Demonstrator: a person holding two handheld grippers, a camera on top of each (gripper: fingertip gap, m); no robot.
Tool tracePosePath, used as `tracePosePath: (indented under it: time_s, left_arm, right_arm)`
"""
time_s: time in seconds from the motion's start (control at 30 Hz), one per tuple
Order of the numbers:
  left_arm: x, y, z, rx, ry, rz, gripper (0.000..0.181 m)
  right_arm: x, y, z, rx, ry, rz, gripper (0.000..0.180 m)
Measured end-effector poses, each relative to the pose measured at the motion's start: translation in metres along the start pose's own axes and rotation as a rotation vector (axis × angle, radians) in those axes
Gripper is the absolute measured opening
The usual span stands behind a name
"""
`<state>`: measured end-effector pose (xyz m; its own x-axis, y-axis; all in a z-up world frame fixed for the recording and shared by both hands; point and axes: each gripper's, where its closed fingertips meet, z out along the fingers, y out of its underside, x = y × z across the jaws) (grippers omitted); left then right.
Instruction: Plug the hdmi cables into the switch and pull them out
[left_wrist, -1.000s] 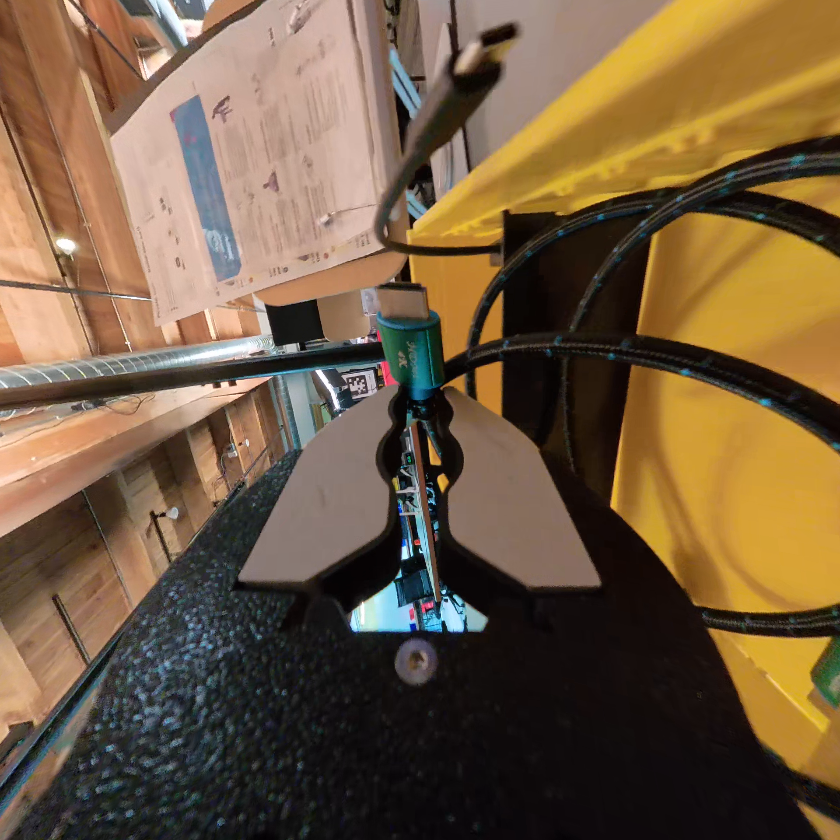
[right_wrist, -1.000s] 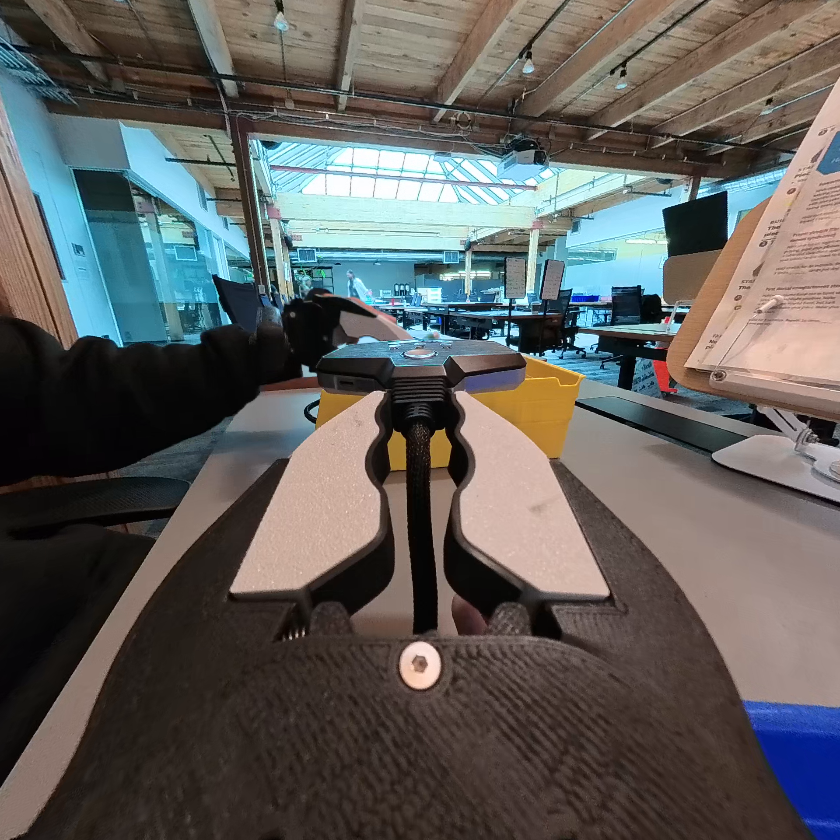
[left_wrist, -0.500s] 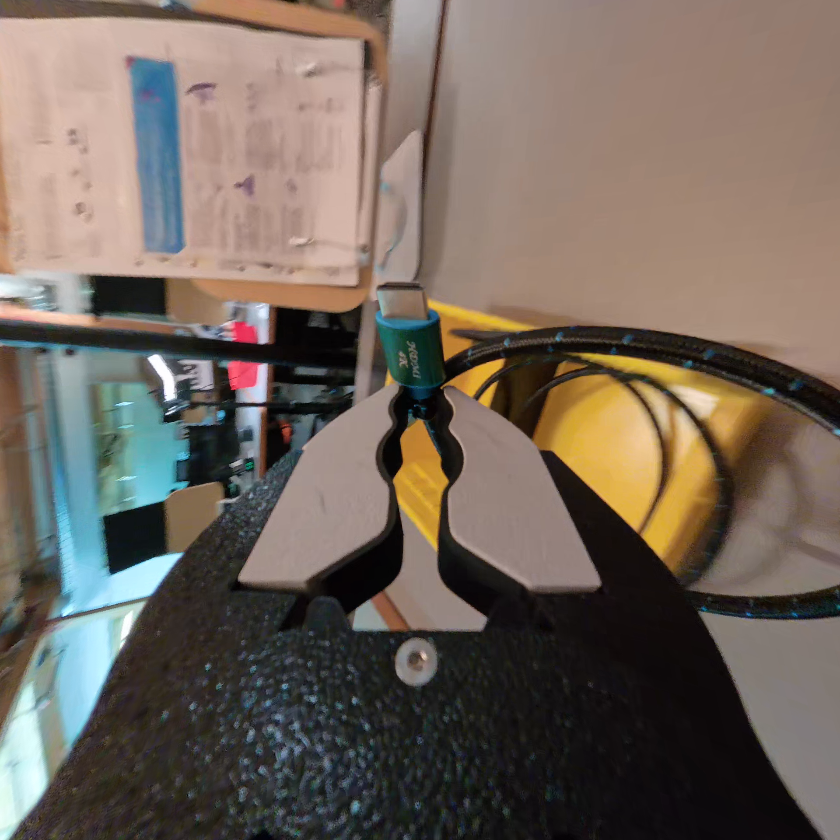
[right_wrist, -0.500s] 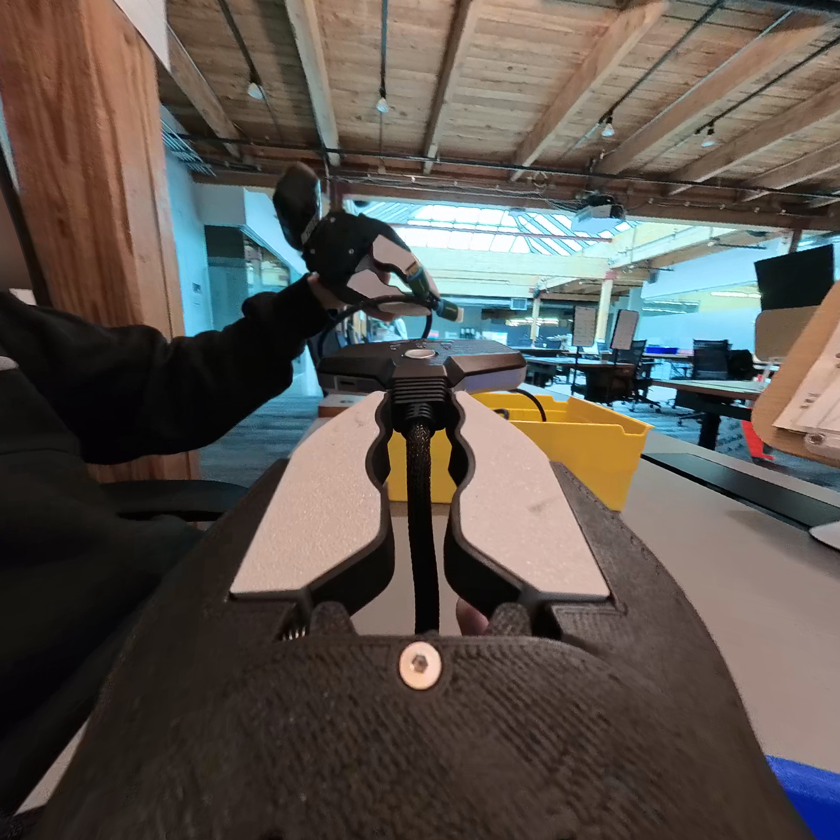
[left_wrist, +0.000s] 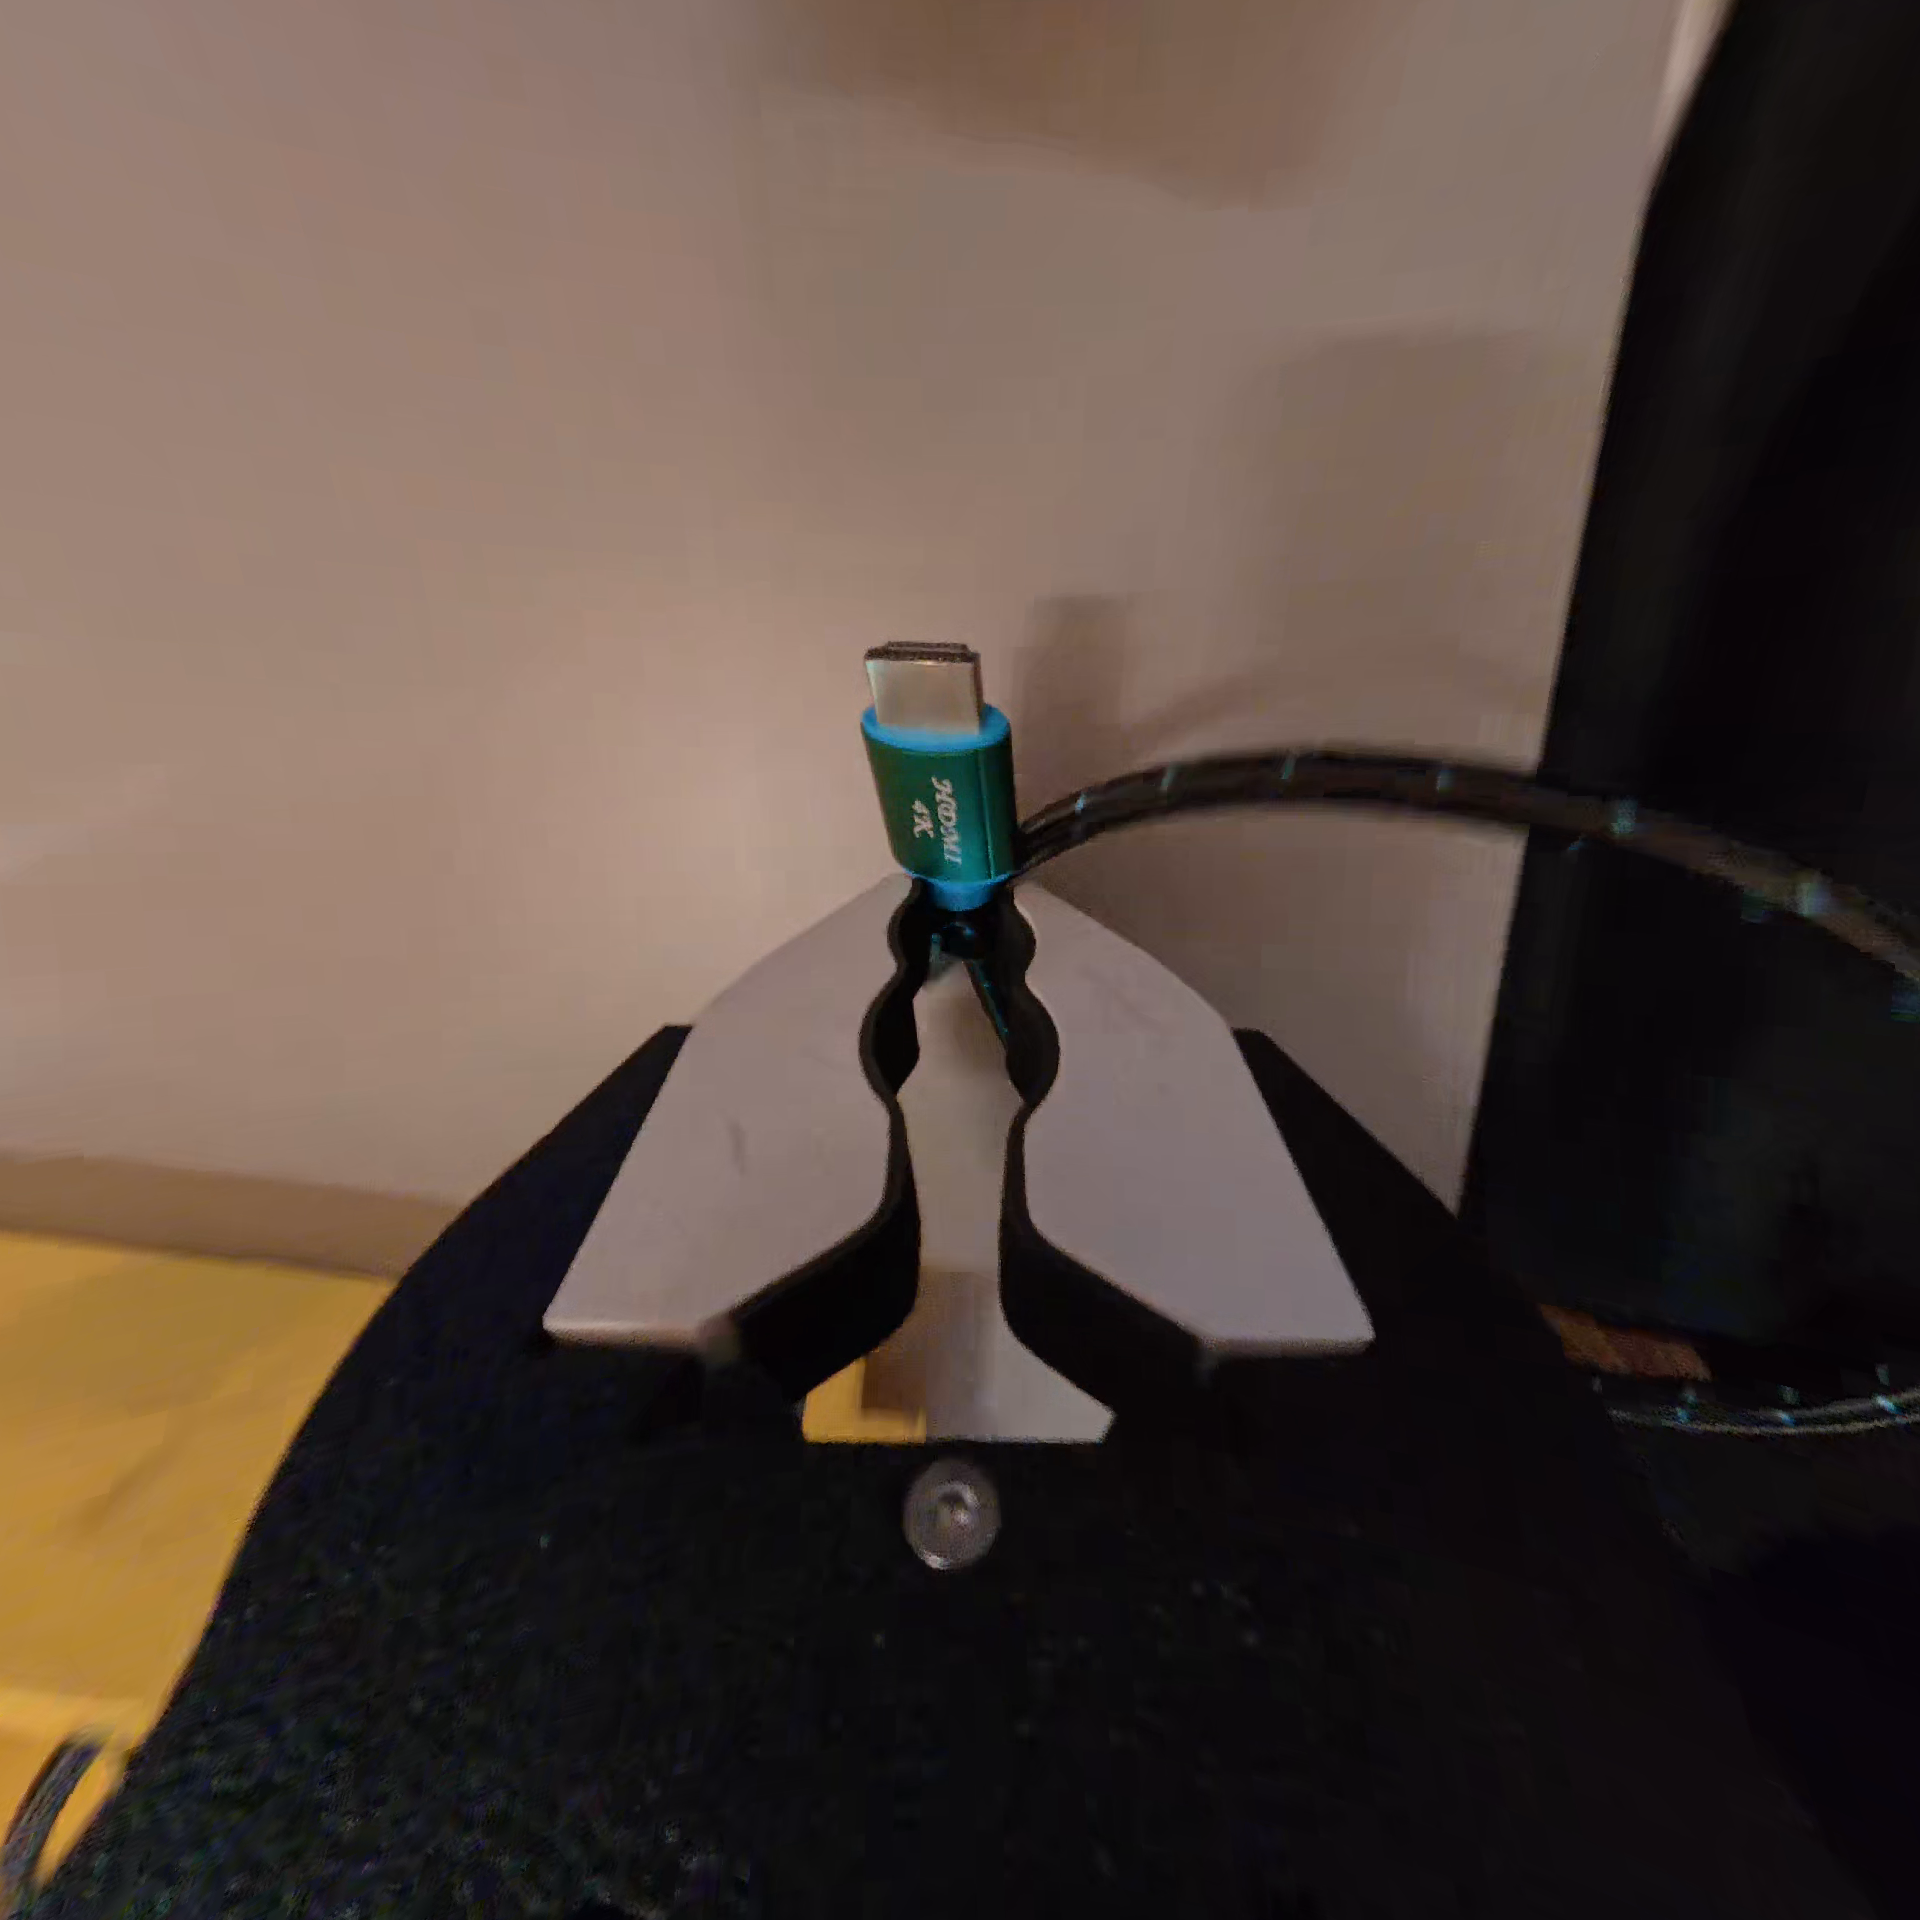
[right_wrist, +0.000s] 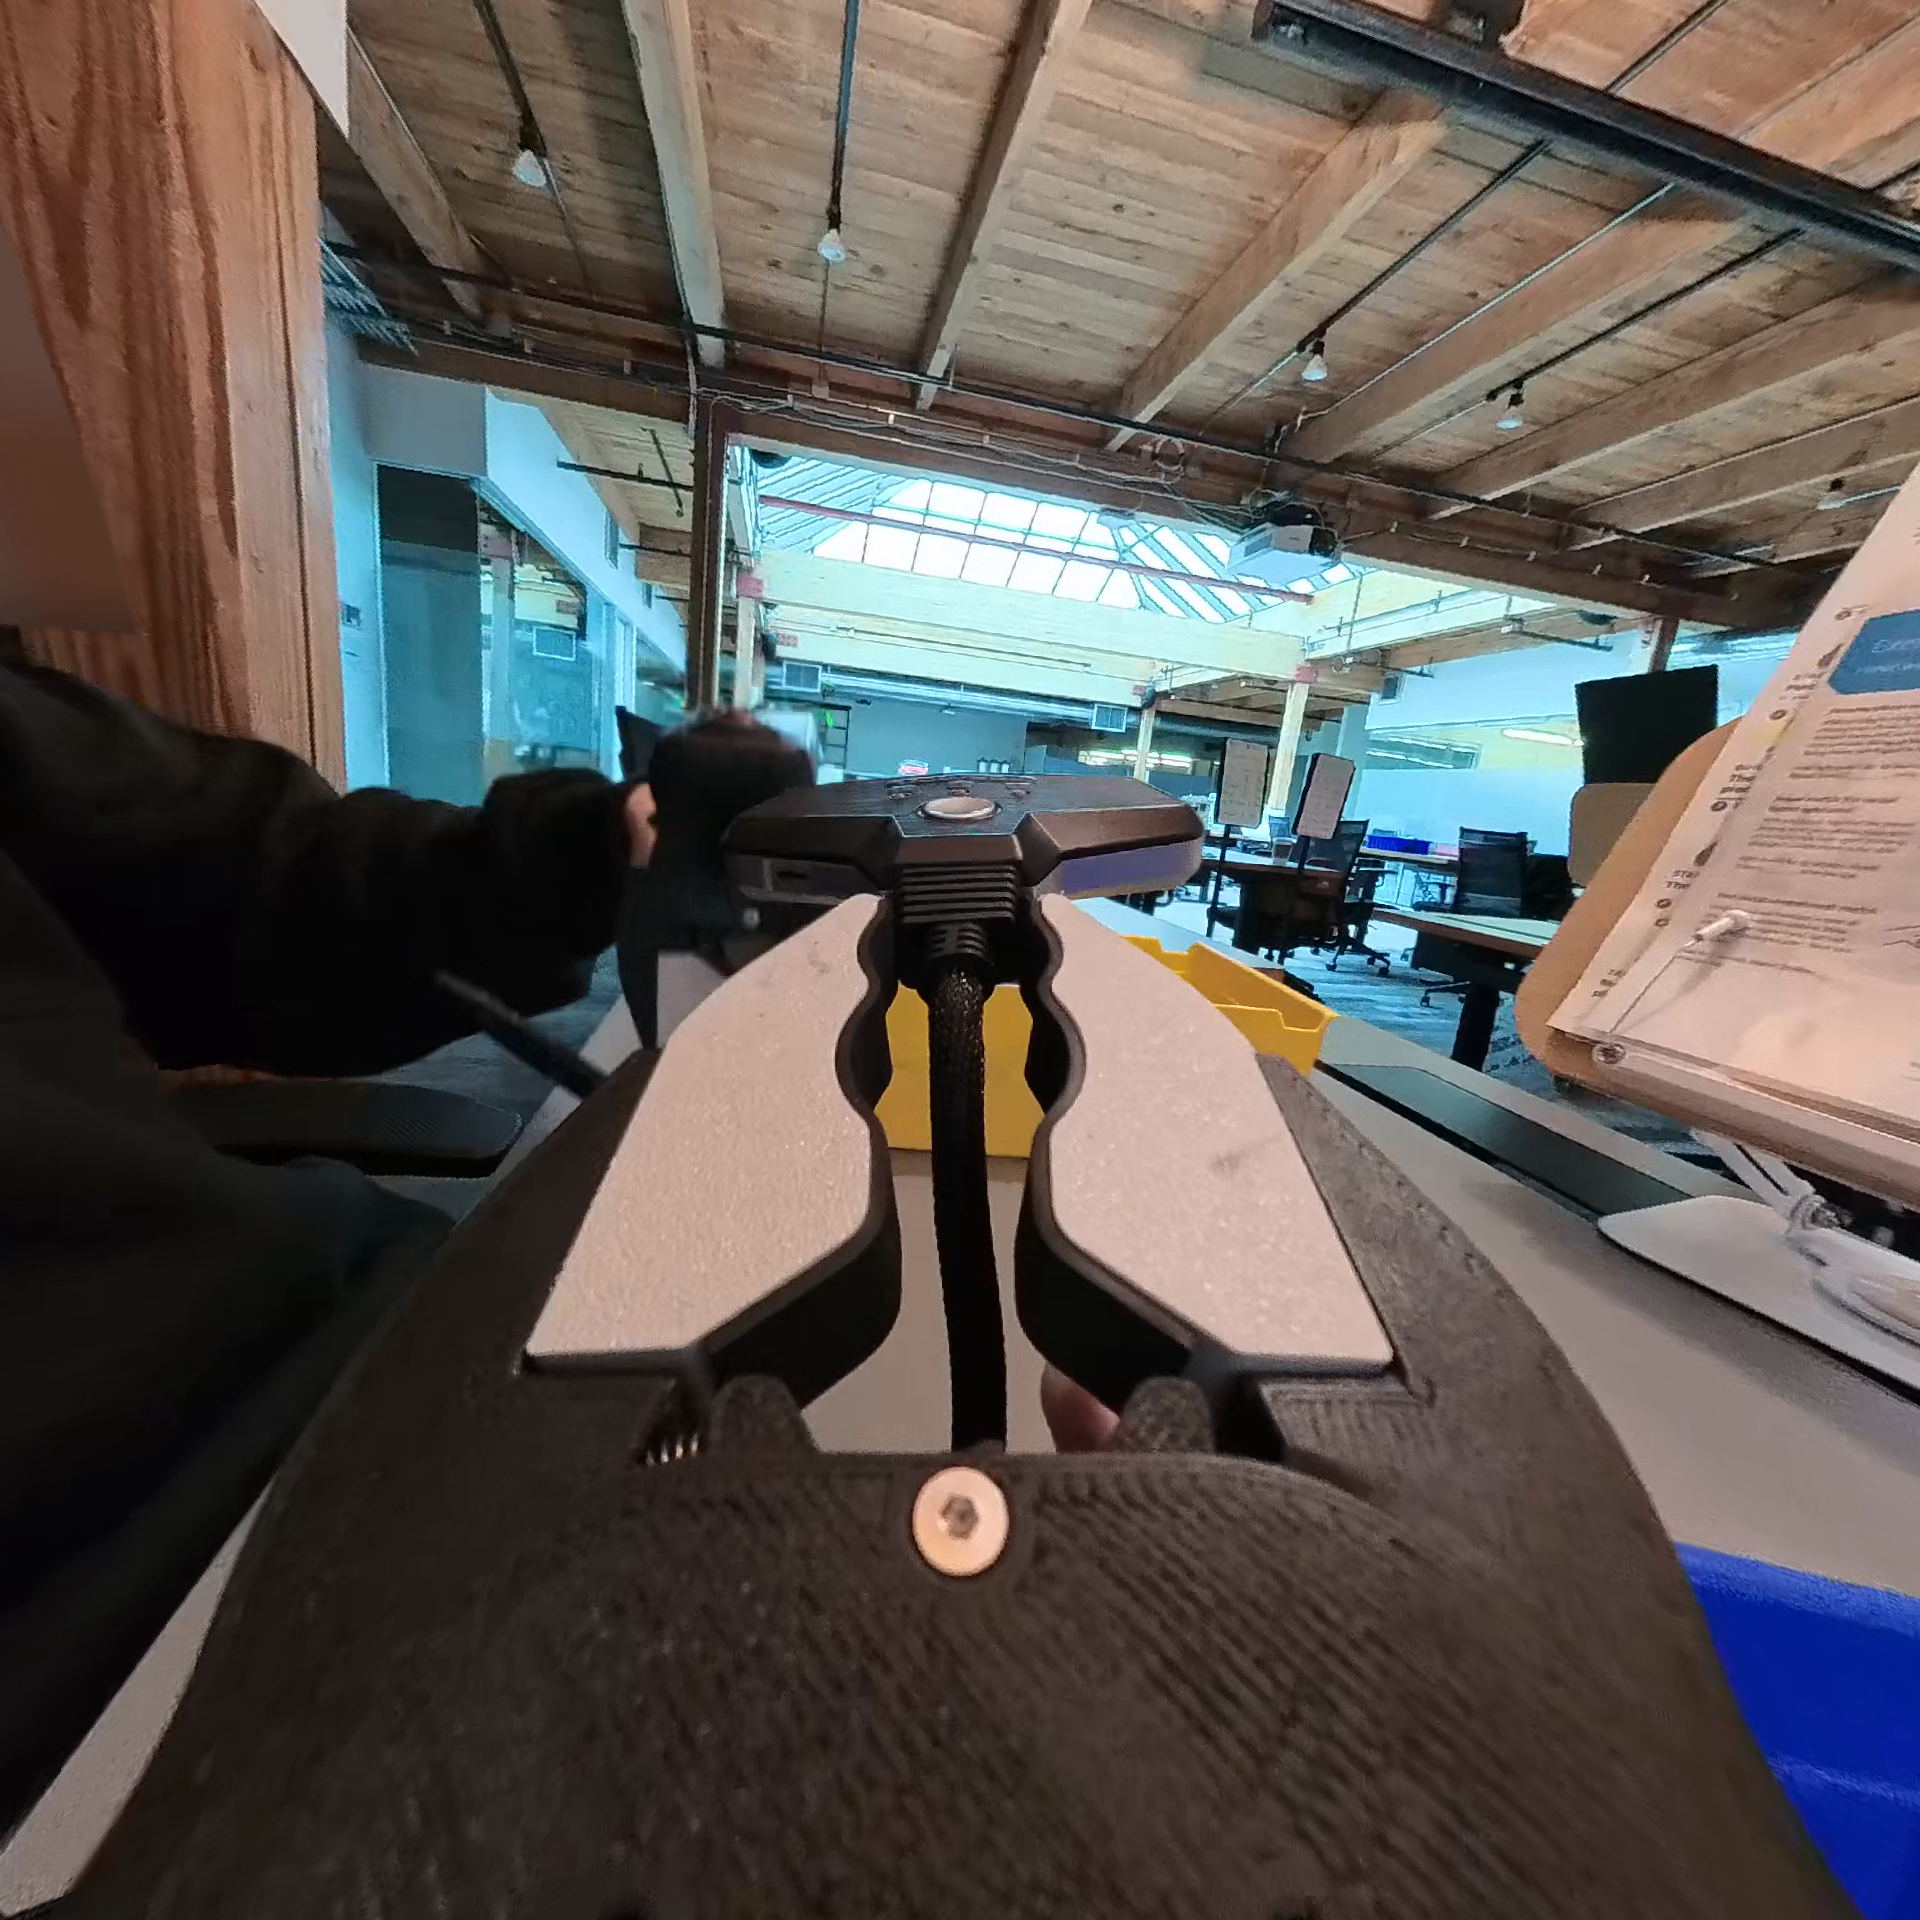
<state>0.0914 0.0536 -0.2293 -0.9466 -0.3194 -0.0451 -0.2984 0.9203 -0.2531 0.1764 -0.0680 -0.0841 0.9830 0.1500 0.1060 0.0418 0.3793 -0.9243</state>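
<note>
My left gripper (left_wrist: 956, 914) is shut on the neck of a green HDMI plug (left_wrist: 940, 790). The metal tip points forward at a plain grey surface, and its braided black cable (left_wrist: 1351, 774) loops off to the right. My right gripper (right_wrist: 961, 925) is shut on the ribbed cable collar of the black HDMI switch (right_wrist: 961, 821) and holds it level above the table. The switch's own braided cable (right_wrist: 961, 1143) runs back between the fingers. In the right wrist view, the blurred left gripper (right_wrist: 727, 790) sits just left of the switch, on a black sleeve (right_wrist: 312, 914).
A yellow bin (right_wrist: 1226, 987) stands on the grey table (right_wrist: 1558, 1403) behind the switch, and shows in the left wrist view (left_wrist: 156, 1455) too. A paper on a wooden stand (right_wrist: 1766, 914) is at the right. A blue bin (right_wrist: 1829, 1714) is at the near right. A wooden post (right_wrist: 156, 364) stands on the left.
My left gripper lifted the green plug out of the yellow bin, then dropped from a raised position to the switch's left side. My right gripper keeps its hold on the switch.
</note>
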Motion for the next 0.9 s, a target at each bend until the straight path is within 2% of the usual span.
tracePosePath:
  time_s: [0.03, 0.23, 0.33, 0.37, 0.5, 0.57, 0.73, 0.9]
  left_arm:
    - [0.000, -0.004, 0.010, 0.021, 0.004, -0.008, 0.011]
    - [-0.001, -0.032, 0.039, 0.207, -0.041, 0.000, 0.012]
    - [-0.001, -0.043, 0.034, 0.338, -0.025, -0.036, 0.012]
    - [-0.002, -0.047, 0.031, 0.379, -0.030, -0.046, 0.018]
    - [-0.005, -0.062, 0.015, 0.507, -0.151, 0.003, 0.030]
    - [0.004, -0.066, 0.019, 0.493, -0.194, 0.095, 0.032]
    - [0.004, -0.056, 0.040, 0.303, -0.296, 0.232, 0.042]
    - [0.001, -0.059, 0.044, 0.313, -0.323, 0.284, 0.029]
  right_arm:
    - [0.001, 0.000, -0.003, -0.002, 0.005, -0.006, 0.023]
    - [0.003, -0.004, -0.009, 0.019, 0.007, -0.001, 0.023]
    - [0.002, -0.002, -0.009, 0.008, 0.002, -0.005, 0.023]
    - [0.003, -0.002, -0.009, 0.008, 0.007, -0.005, 0.022]
    - [0.004, -0.002, -0.009, 0.014, 0.010, -0.004, 0.023]
    - [0.003, -0.002, -0.009, 0.010, 0.010, -0.004, 0.022]
    - [0.003, -0.001, -0.009, 0.008, 0.008, -0.006, 0.022]
    - [0.003, 0.000, -0.009, 0.007, 0.007, -0.006, 0.022]
